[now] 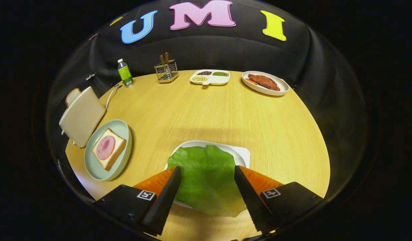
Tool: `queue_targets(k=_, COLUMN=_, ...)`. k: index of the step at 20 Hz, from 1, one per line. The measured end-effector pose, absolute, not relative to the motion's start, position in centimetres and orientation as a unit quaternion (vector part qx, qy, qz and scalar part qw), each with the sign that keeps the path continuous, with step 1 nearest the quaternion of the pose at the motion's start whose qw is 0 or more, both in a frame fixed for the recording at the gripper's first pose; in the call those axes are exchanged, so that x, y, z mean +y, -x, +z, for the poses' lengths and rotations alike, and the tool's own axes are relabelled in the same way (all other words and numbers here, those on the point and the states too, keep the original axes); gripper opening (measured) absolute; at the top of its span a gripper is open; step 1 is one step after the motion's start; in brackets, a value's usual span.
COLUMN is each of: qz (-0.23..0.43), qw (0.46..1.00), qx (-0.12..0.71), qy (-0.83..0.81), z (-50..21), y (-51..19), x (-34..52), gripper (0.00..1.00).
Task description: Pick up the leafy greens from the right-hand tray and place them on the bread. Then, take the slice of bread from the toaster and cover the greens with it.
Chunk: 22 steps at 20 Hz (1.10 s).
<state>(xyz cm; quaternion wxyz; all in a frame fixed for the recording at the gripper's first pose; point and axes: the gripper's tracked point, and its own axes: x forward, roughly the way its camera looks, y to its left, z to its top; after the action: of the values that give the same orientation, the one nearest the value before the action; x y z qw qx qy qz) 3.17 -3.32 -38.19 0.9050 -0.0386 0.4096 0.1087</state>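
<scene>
A: Gripper view first, please. What is the biggest thing?

B: It is the round wooden tabletop (206, 113). Next in size is the leafy green (206, 174), one flat leaf lying on a white tray (241, 154), right between the fingers.

A: And the gripper (207, 170), is it holding the leaf?

B: No. Its fingers are spread wide, one on each side of the leaf, above it. I cannot tell if they touch it.

A: Where is the bread?

B: To the left of the fingers there is a pale green plate (92, 164) with a bread slice (109, 148), and a pink round piece lies on top of it. Just beside this plate stands the toaster (82, 115), with a second slice (72, 96) sticking out.

A: Smaller things?

B: Far beyond the fingers: a plate with meat (265, 82), a divided dish of beans (210, 77), a wire holder (166, 71), a small bottle (125, 73).
</scene>
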Motion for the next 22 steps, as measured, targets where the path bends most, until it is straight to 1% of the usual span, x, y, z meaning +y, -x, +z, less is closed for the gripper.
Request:
queue_targets(k=2, qz=0.127, qw=0.899, qx=0.414, qy=0.066, z=-39.2, y=-2.7, x=-2.9, gripper=0.96)
queue_targets(k=4, qz=0.146, qw=0.896, qx=0.412, qy=0.080, z=-39.6, y=-2.3, x=-2.3, gripper=0.88)
queue_targets(k=5, qz=0.149, qw=0.895, qx=0.413, qy=0.080, z=-39.8, y=-2.4, x=-2.2, gripper=0.81)
queue_targets(k=7, qz=0.154, qw=0.892, qx=0.420, qy=0.062, z=-40.0, y=-2.2, x=-2.1, gripper=0.73)
queue_targets(k=11, qz=0.156, qw=0.890, qx=0.424, qy=0.065, z=-40.2, y=-2.4, x=-1.9, gripper=0.70)
queue_targets(k=13, qz=0.155, qw=0.886, qx=0.433, qy=0.066, z=-40.1, y=-2.1, x=-1.7, gripper=0.65)
queue_targets(k=15, qz=0.147, qw=0.887, qx=0.434, qy=0.062, z=-40.2, y=-2.2, x=-1.7, gripper=0.30)
queue_targets(k=16, qz=0.148, qw=0.886, qx=0.434, qy=0.066, z=-40.2, y=-2.2, x=-1.6, gripper=0.25)
queue_targets(k=17, qz=0.147, qw=0.886, qx=0.436, qy=0.064, z=-40.2, y=-2.2, x=-1.5, gripper=0.26)
queue_targets(k=19, qz=0.145, qw=0.884, qx=0.441, qy=0.054, z=-40.4, y=-2.3, x=-1.5, gripper=0.10)
queue_targets(k=22, qz=0.146, qw=0.879, qx=0.453, qy=0.031, z=-40.3, y=-2.4, x=-1.5, gripper=0.06)
